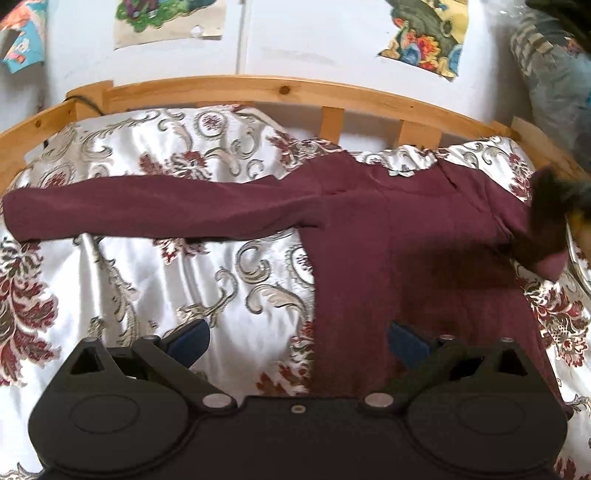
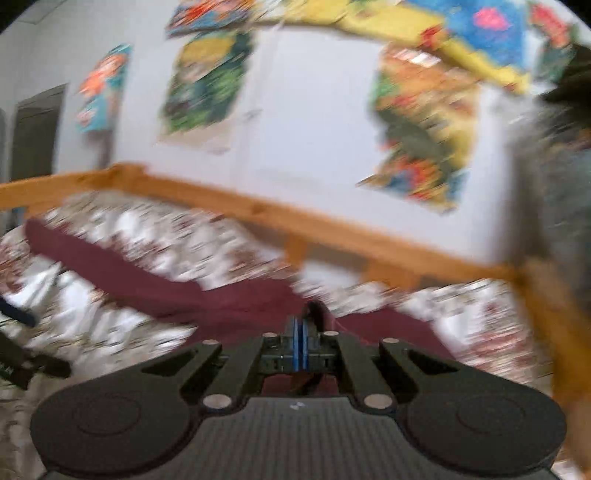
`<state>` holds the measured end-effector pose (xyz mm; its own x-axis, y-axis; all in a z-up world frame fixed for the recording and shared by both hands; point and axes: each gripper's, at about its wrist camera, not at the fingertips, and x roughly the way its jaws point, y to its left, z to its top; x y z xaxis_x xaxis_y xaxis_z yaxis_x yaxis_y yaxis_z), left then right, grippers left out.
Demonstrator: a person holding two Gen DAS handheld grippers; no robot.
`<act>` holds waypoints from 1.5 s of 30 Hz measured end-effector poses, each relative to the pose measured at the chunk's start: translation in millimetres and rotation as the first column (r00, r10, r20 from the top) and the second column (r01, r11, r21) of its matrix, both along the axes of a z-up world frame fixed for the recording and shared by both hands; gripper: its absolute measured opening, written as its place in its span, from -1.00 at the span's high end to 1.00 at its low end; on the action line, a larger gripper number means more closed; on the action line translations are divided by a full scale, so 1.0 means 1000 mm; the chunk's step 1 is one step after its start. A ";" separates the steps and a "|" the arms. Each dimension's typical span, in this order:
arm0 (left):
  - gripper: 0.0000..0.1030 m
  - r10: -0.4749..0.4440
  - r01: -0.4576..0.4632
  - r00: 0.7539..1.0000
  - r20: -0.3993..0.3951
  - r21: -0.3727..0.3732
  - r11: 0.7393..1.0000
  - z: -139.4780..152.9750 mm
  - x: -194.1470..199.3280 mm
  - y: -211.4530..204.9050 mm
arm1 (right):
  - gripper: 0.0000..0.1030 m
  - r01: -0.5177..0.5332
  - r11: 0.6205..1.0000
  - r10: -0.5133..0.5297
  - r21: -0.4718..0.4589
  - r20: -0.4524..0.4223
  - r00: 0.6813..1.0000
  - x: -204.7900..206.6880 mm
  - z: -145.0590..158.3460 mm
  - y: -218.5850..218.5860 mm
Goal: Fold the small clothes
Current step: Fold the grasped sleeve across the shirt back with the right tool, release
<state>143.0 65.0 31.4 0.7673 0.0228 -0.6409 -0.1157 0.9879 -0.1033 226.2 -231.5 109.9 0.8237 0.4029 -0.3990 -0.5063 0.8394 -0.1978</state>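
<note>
The maroon long-sleeved top (image 1: pixel 388 229) lies spread on the floral bedspread (image 1: pixel 147 280), the left gripper (image 1: pixel 299 339) fingers wide apart over its hem, the right gripper (image 2: pixel 300 325) clamped on its cloth.

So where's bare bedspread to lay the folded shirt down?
Bare bedspread lies below the outstretched sleeve, left of the maroon shirt body. A narrower strip runs between that sleeve and the wooden rail. The right side is crowded by shirt.

I work in a home bedroom: a bed (image 1: pixel 129 280) with a floral satin cover, a pine headboard rail (image 1: pixel 258 90), and colourful torn pictures (image 1: pixel 424 37) stuck on the white wall (image 1: pixel 314 29).
</note>
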 end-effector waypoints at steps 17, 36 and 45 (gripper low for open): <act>-0.99 0.032 -0.033 0.999 -0.008 -0.063 0.997 -0.010 -0.001 0.020 | -0.30 -0.215 0.977 0.213 0.016 -0.223 0.951 -0.038 -0.090 0.038; -0.99 -0.043 0.043 0.997 -0.065 -0.012 0.999 -0.069 0.101 -0.052 | -0.23 0.386 0.923 -0.365 0.012 -0.295 0.883 0.197 -0.064 -0.118; -0.99 -0.107 0.112 0.990 -0.087 0.052 0.992 -0.086 0.100 -0.068 | 0.90 0.504 0.856 -0.516 -0.112 -0.223 0.827 0.245 -0.062 -0.107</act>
<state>243.3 -2.6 -54.7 0.7105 -0.0200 -0.7034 -0.0125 0.9991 -0.0409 470.9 -338.6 47.8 0.7852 -0.0724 -0.6151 -0.0448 0.9839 -0.1730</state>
